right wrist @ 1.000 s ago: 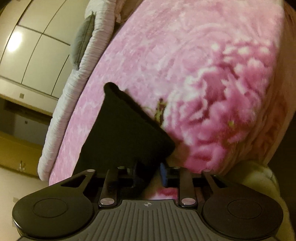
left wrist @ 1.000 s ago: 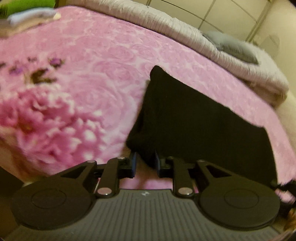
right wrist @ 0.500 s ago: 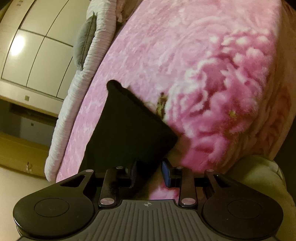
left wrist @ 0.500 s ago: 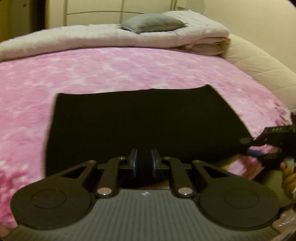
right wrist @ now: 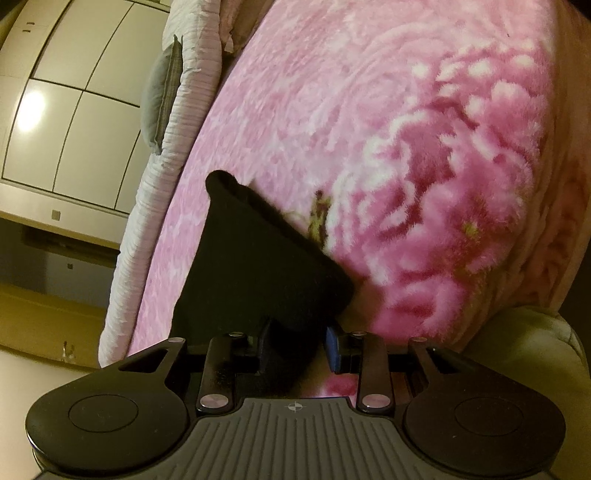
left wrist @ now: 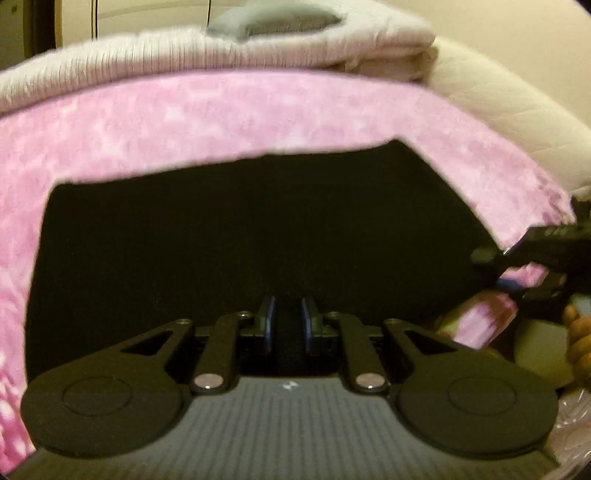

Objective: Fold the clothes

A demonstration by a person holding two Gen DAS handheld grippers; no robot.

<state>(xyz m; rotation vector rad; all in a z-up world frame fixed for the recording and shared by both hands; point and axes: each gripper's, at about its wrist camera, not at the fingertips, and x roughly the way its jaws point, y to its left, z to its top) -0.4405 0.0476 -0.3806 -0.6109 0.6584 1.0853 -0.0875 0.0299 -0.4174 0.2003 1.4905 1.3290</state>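
Note:
A black cloth (left wrist: 258, 240) lies folded flat on the pink flowered blanket (left wrist: 184, 122). Its near edge runs between the pads of my left gripper (left wrist: 288, 321), which is shut on it with the jaws easing slightly apart. In the right wrist view the same cloth (right wrist: 255, 266) rises as a dark wedge from my right gripper (right wrist: 295, 343), which is shut on its near corner; one blue pad (right wrist: 331, 349) shows beside the fabric. The right gripper (left wrist: 495, 271) also appears at the right edge of the left wrist view, at the cloth's right corner.
A folded white duvet (left wrist: 184, 51) with a grey pillow (left wrist: 273, 18) lines the far side of the bed. A cream mattress edge (left wrist: 498, 110) curves at the right. A hand (left wrist: 578, 332) holds the right gripper. Wardrobe doors (right wrist: 74, 92) stand beyond the bed.
My left gripper has swung and rolled around the cloth, from its narrow end to facing its long side. The right gripper has stayed nearly still on its corner.

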